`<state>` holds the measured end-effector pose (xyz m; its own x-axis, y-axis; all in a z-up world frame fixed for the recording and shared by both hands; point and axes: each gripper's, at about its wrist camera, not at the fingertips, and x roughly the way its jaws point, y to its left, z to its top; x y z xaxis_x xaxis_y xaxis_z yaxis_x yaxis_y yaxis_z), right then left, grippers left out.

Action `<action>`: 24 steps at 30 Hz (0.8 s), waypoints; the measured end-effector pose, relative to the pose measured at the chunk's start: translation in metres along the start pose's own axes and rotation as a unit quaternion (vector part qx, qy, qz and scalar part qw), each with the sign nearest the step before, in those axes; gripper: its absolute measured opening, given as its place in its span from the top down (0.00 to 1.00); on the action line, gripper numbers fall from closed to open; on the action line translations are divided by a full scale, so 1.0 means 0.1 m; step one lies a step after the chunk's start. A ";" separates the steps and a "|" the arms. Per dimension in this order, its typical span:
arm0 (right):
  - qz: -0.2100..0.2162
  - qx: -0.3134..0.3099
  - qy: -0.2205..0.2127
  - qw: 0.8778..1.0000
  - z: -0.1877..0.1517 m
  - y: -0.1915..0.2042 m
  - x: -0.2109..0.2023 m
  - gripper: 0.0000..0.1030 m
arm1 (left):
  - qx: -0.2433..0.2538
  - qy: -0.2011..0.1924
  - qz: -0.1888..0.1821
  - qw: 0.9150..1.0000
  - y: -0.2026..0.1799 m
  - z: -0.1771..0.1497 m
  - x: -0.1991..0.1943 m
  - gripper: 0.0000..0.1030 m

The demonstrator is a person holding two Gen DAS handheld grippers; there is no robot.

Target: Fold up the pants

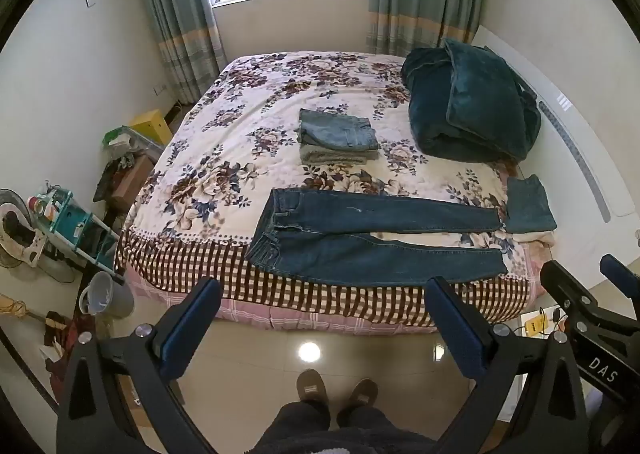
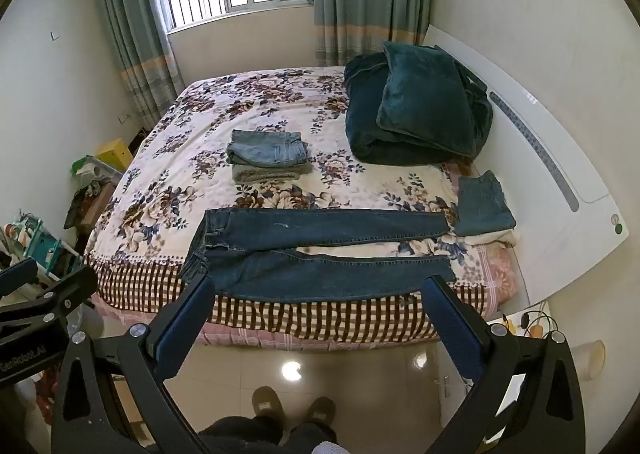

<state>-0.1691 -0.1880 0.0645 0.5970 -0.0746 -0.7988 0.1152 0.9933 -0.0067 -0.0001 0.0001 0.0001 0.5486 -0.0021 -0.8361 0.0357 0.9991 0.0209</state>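
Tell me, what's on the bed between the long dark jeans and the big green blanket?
Only bare flowery bedspread lies between the dark jeans and the green blanket, best seen in the right wrist view.

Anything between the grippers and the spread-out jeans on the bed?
Nothing visible. The dark jeans lie flat at the bed's near edge; the left gripper and right gripper hover open above the floor before them.

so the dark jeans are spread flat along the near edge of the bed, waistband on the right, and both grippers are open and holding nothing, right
Almost. The dark jeans do lie flat along the near edge of the bed, but the left wrist view shows the waistband on the left, with the leg ends on the right. The rest holds: the left hand-held gripper and right hand-held gripper are open and hold nothing.
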 end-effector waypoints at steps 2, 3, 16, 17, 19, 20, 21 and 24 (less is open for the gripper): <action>0.000 0.000 -0.001 1.000 0.00 0.00 0.00 0.00 | 0.000 0.000 0.001 1.000 0.00 0.00 0.00 0.00; 0.000 0.000 0.000 1.000 0.00 0.00 0.00 0.00 | 0.001 -0.001 0.001 1.000 0.00 0.00 0.00 0.00; 0.001 -0.001 -0.002 1.000 0.01 -0.01 0.02 0.00 | 0.001 -0.004 0.002 1.000 0.00 0.00 0.00 0.00; 0.001 -0.001 -0.002 1.000 0.01 -0.02 0.00 0.00 | 0.000 -0.004 0.002 1.000 0.00 0.00 0.00 0.00; 0.000 -0.001 -0.001 1.000 0.00 0.00 0.00 0.00 | 0.001 -0.004 0.002 1.000 0.00 0.00 0.00 0.00; 0.000 -0.001 -0.001 1.000 0.00 0.00 0.00 0.00 | 0.000 -0.004 0.002 1.000 0.00 0.00 0.00 0.00; -0.001 -0.001 -0.001 1.000 0.00 0.00 0.00 0.00 | 0.000 -0.004 0.002 1.000 0.00 0.00 0.00 0.00; 0.000 0.000 0.000 1.000 0.01 0.00 0.00 0.00 | 0.000 -0.005 0.002 1.000 0.00 0.00 0.00 0.00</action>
<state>-0.1682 -0.1880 0.0649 0.5975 -0.0756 -0.7983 0.1157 0.9933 -0.0075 -0.0002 0.0003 0.0002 0.5563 0.0015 -0.8309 0.0341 0.9991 0.0247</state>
